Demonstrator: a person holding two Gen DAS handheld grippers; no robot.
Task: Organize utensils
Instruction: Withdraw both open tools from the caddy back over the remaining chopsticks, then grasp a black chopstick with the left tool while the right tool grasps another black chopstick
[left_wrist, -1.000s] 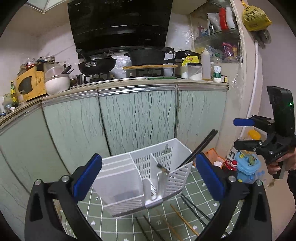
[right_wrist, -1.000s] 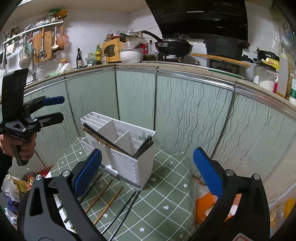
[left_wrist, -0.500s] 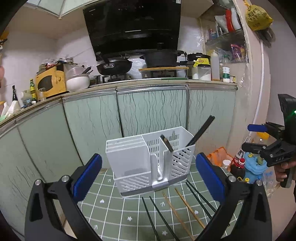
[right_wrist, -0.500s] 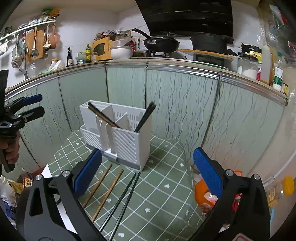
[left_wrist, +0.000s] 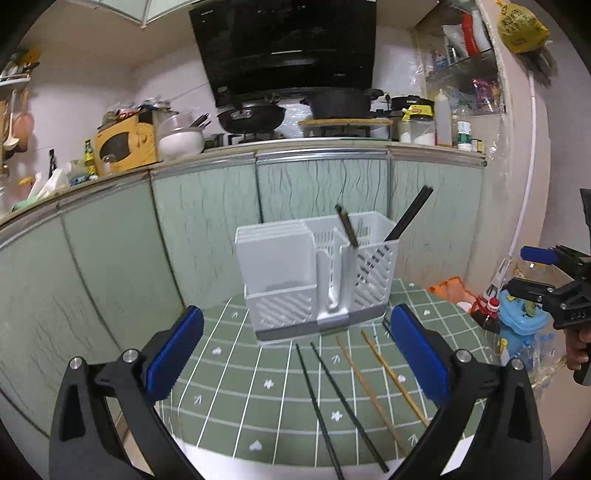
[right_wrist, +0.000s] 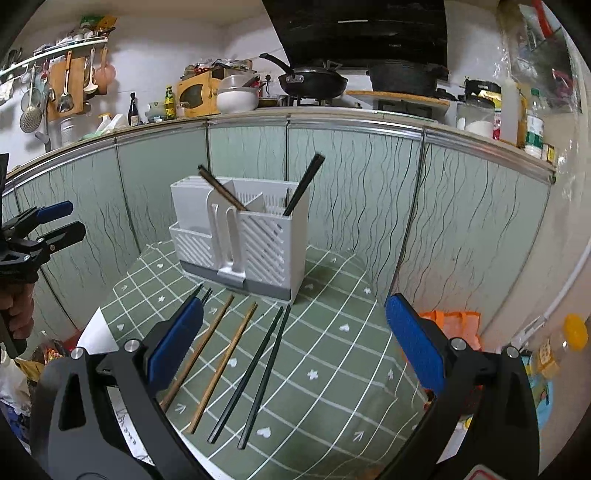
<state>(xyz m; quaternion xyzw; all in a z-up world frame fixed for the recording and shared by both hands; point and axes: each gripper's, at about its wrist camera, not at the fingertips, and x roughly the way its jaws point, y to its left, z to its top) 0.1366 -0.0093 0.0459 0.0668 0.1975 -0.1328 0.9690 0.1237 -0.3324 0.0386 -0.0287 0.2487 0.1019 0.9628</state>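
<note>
White plastic holder (right_wrist: 240, 236) stands on the green mat (right_wrist: 332, 350), seen from farther off than a second ago as both grippers draw back. Left gripper (left_wrist: 295, 354) and right gripper (right_wrist: 295, 343) gape wide, empty. Dark chopsticks (right_wrist: 303, 184) stand inside; loose chopsticks (right_wrist: 236, 365) wait on the mat, one pair partly hidden behind a pad.

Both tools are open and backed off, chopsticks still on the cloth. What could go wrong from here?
The black chopstick pair lies close together, so a pinch may take both or roll one. The wooden chopsticks reach the edge of the green checked tablecloth and might slide off. The white slotted utensil holder looks light; the leaning dark chopsticks could tip if bumped.
</note>
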